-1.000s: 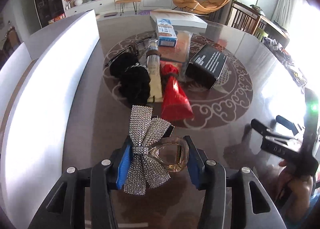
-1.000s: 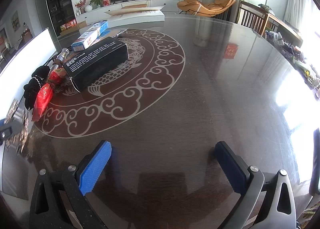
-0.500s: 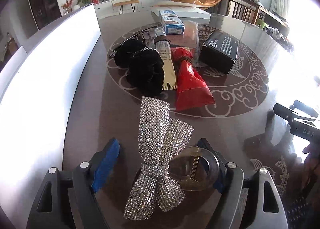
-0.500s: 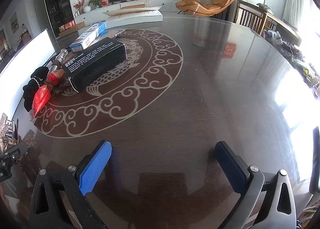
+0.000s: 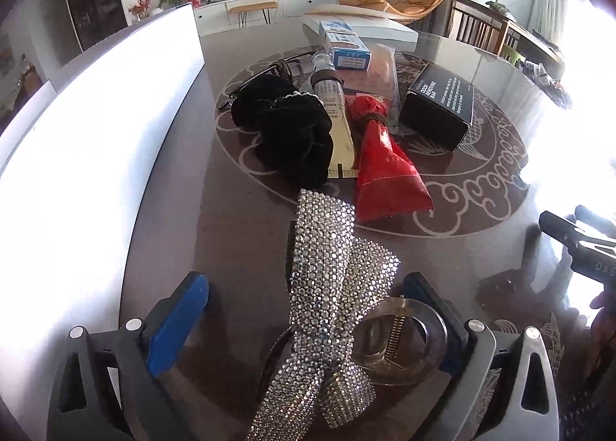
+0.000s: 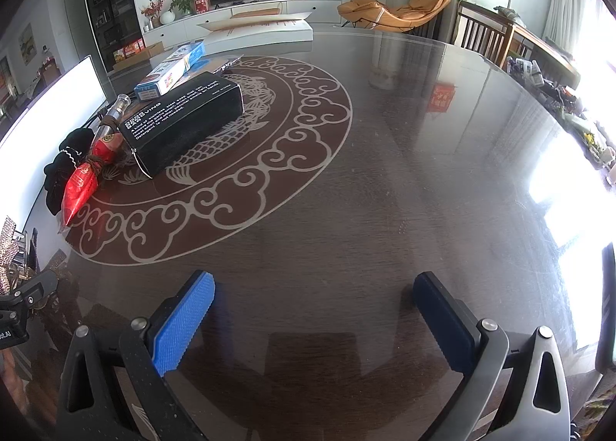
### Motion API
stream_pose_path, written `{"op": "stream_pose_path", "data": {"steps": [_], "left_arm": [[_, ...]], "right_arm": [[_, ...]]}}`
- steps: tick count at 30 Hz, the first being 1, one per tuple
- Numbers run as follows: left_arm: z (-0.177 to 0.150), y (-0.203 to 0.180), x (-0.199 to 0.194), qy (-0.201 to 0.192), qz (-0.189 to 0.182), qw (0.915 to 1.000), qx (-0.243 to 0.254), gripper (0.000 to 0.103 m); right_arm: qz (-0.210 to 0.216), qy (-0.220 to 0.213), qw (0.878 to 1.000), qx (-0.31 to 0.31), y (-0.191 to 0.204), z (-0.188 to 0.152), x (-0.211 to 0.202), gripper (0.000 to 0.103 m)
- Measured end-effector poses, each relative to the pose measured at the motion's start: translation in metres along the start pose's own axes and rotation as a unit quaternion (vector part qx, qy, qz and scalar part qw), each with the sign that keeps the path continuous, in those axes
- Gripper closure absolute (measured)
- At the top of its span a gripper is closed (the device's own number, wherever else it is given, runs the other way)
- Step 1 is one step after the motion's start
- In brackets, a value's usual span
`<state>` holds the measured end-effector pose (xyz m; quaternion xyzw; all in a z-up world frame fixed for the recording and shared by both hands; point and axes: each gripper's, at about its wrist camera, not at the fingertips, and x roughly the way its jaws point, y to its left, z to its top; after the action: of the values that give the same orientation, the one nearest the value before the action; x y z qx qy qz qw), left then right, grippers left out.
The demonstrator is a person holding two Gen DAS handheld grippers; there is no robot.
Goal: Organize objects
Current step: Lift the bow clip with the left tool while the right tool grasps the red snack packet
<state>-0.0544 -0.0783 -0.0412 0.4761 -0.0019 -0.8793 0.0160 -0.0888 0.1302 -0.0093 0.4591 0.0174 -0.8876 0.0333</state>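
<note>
A rhinestone bow hair clip (image 5: 327,287) with a clear claw (image 5: 400,341) lies on the dark table between the fingers of my left gripper (image 5: 308,314), which is open around it. The clip's edge also shows at the far left of the right wrist view (image 6: 7,244). Ahead lie black scrunchies (image 5: 292,133), a cream tube (image 5: 335,113), a red tube (image 5: 385,171) and a black box (image 5: 442,102). My right gripper (image 6: 313,310) is open and empty above bare table.
A blue and white carton (image 5: 344,48) and a flat white box (image 5: 369,27) lie farther back. A white panel (image 5: 84,133) runs along the table's left side. The right gripper's body (image 5: 577,244) shows at the right of the left wrist view.
My left gripper opened and let go of the bow clip, which now rests on the table. The left gripper also moved closer to the row of objects. The right gripper barely moved.
</note>
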Motion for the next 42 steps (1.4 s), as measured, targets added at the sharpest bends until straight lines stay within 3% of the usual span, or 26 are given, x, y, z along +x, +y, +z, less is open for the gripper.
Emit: {"op": "stream_pose_path", "data": {"steps": [8,9,11,15,16,17,19,21,23,30,37,39,41,42], "left_arm": [[0.001,0.000,0.002,-0.008,-0.006,1.0000,0.001,0.000],[0.001,0.000,0.002,-0.008,-0.006,0.9999,0.001,0.000],[0.002,0.000,0.003,-0.008,-0.007,0.9999,0.002,0.000],[0.001,0.000,0.003,-0.008,-0.007,0.9999,0.002,0.000],[0.001,0.000,0.003,-0.009,-0.007,0.9999,0.002,0.000],[0.001,0.000,0.003,-0.008,-0.007,0.9999,0.002,0.000],[0.001,0.000,0.003,-0.009,-0.008,0.9999,0.002,0.000],[0.001,0.000,0.004,-0.009,-0.009,0.9999,0.003,0.000],[0.002,0.000,0.005,-0.009,-0.010,0.9999,0.003,0.000],[0.002,0.001,0.005,-0.009,-0.010,0.9999,0.003,0.000],[0.003,0.001,0.006,-0.004,-0.009,0.9999,0.006,0.000],[0.007,0.000,0.007,0.014,-0.012,0.9998,0.012,0.000],[0.009,0.000,0.003,0.010,-0.007,0.9997,0.021,0.000],[0.010,0.000,0.000,0.004,-0.002,0.9996,0.026,0.000]], "right_arm": [[0.005,0.010,1.000,-0.002,0.003,0.003,0.002,0.000],[0.018,0.024,1.000,0.006,0.005,0.007,0.002,0.000],[0.103,0.039,0.993,0.033,0.020,0.022,-0.006,0.004],[0.180,0.037,0.982,-0.051,0.102,0.058,-0.024,0.005],[0.189,0.049,0.978,-0.069,0.121,0.065,-0.020,0.010],[0.187,0.063,0.976,-0.089,0.142,0.072,-0.013,0.026],[0.163,0.080,0.976,-0.116,0.169,0.081,0.004,0.044],[0.152,0.093,0.977,-0.114,0.176,0.084,0.019,0.053],[0.159,0.118,0.976,-0.091,0.169,0.083,0.032,0.076],[0.168,0.126,0.969,-0.130,0.123,0.040,0.005,0.076],[0.168,0.158,0.967,-0.106,0.063,0.001,-0.021,0.072],[0.158,0.159,0.969,-0.105,0.061,0.005,-0.021,0.062],[0.155,0.158,0.969,-0.109,0.065,0.013,-0.020,0.042],[0.155,0.161,0.968,-0.113,0.069,0.015,-0.019,0.040]]}}
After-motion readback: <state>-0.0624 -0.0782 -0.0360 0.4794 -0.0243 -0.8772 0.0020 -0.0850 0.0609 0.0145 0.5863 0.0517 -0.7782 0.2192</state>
